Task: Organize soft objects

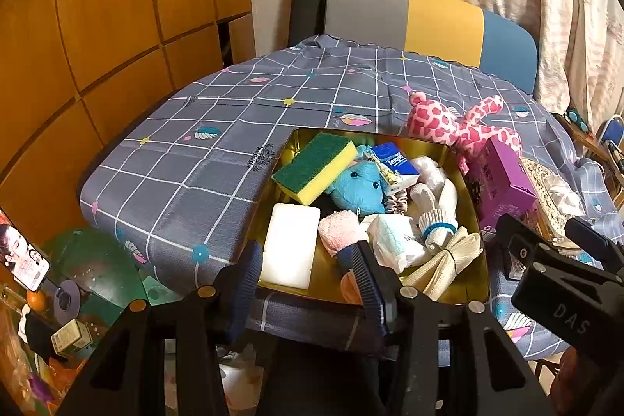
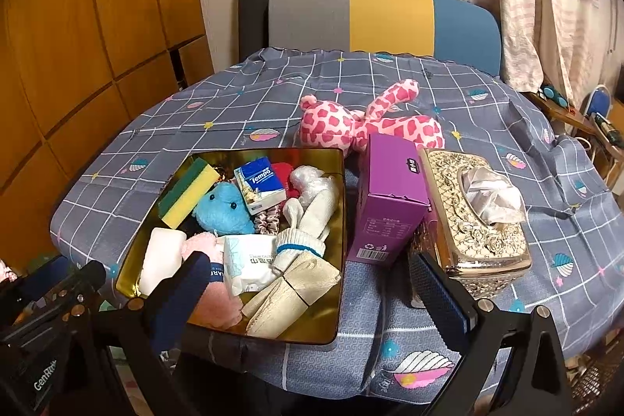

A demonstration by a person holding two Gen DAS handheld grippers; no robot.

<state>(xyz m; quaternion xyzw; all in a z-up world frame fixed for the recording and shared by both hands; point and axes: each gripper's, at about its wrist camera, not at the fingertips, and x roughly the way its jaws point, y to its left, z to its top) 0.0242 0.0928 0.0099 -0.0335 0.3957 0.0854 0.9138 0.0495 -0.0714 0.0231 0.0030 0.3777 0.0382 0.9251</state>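
— We can only see part of the red thing in the gold tin; the tissue pack covers most of it.

— And the blue toy hides something dark.

— In the left view, the right gripper blocks part of the tissue box.

— The purple box's small print is too tiny to read.

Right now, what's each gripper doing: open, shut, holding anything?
Left gripper: open, holding nothing, above the gold tin.
Right gripper: open, empty.
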